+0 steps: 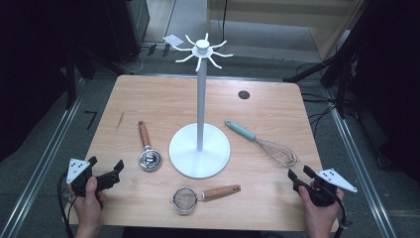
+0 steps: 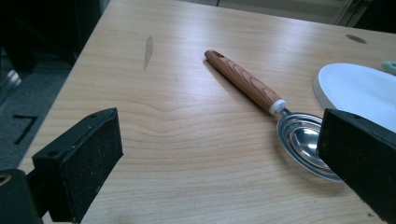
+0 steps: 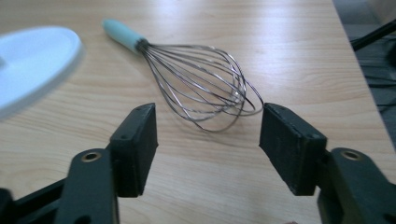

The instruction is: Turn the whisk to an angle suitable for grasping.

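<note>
Pointing handle far-left — whisk [image 1: 265, 141] | left gripper [image 1: 105, 173] fingers spread; right gripper [image 1: 302, 174] too

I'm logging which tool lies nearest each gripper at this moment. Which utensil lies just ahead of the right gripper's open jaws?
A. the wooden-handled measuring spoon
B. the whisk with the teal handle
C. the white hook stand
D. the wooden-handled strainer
B: in the right gripper view the whisk lies on the table just beyond the right gripper, its wire end toward the open jaws; the high view shows the same pairing at the table's right side.
</note>
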`<state>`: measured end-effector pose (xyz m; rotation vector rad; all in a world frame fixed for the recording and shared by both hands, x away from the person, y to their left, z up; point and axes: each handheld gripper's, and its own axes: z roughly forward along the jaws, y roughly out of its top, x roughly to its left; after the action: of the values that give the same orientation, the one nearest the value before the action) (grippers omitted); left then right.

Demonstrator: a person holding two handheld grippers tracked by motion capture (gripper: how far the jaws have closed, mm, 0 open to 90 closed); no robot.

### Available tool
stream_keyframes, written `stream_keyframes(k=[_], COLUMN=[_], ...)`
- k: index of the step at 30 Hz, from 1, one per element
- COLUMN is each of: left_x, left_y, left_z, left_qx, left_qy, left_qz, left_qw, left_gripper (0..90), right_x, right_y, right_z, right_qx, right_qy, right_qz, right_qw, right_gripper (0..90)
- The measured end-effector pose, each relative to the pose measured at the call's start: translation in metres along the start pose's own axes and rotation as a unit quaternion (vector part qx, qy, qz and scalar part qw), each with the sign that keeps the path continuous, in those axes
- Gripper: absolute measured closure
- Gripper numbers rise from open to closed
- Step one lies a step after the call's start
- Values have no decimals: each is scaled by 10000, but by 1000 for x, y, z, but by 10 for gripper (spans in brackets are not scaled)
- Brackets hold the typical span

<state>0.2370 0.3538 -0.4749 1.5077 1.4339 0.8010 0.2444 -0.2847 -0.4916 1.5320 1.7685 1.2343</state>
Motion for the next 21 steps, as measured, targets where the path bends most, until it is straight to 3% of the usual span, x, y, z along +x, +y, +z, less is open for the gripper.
stream_keyframes(k=[2, 4, 5, 6, 7, 10, 13, 14, 15, 16, 18, 19, 20, 21], left_x=[-1, -1, 0, 0, 0, -2, -4, -4, -6, -7, -8, -8, -8, -8], left_y=[0, -1, -4, -4, -5, -6, -5, -5, -5, -5, -5, -5, -5, -5], left_z=[0, 1, 3, 3, 3, 3, 7, 7, 7, 8, 8, 9, 8, 8], left_qx=[-1, -5, 12, 12, -55, -104, 3, 3, 29, 30, 64, 74, 87, 87], left_qy=[19, 57, 73, 73, 115, 275, 378, 378, 415, 392, 367, 342, 306, 306], left_qz=[22, 63, -17, -17, -69, -13, 81, 81, 159, 216, 274, 301, 283, 283], left_qw=[10000, 10000, 10000, 10000, 9999, 9996, 9993, 9993, 9990, 9990, 9989, 9989, 9991, 9991], left_gripper=[5, 5, 5, 5, 5, 5, 5, 5, 5, 5, 5, 5, 5, 5], right_x=[-1, 1, 6, 6, 11, 19, 27, 27, 29, 35, 37, 39, 40, 40], right_y=[2, 6, 14, 14, 24, 42, 60, 60, 66, 76, 79, 84, 94, 99], right_z=[-1, 0, 2, 2, 5, 10, 18, 18, 22, 30, 33, 37, 43, 47], right_qx=[6, 142, 297, 297, 272, 416, 890, 890, 1075, 1397, 1455, 1554, 1663, 1739], right_qy=[116, 208, 297, 297, 388, 486, 600, 600, 719, 771, 750, 730, 867, 937], right_qz=[67, -12, -254, -254, -510, -861, -1106, -1106, -1106, -1235, -1315, -1408, -1502, -1507], right_qw=[9999, 9997, 9988, 9988, 9976, 9942, 9881, 9881, 9854, 9794, 9777, 9750, 9707, 9686], right_gripper=[415, 433, 441, 441, 452, 493, 453, 453, 461, 469, 460, 434, 433, 442])
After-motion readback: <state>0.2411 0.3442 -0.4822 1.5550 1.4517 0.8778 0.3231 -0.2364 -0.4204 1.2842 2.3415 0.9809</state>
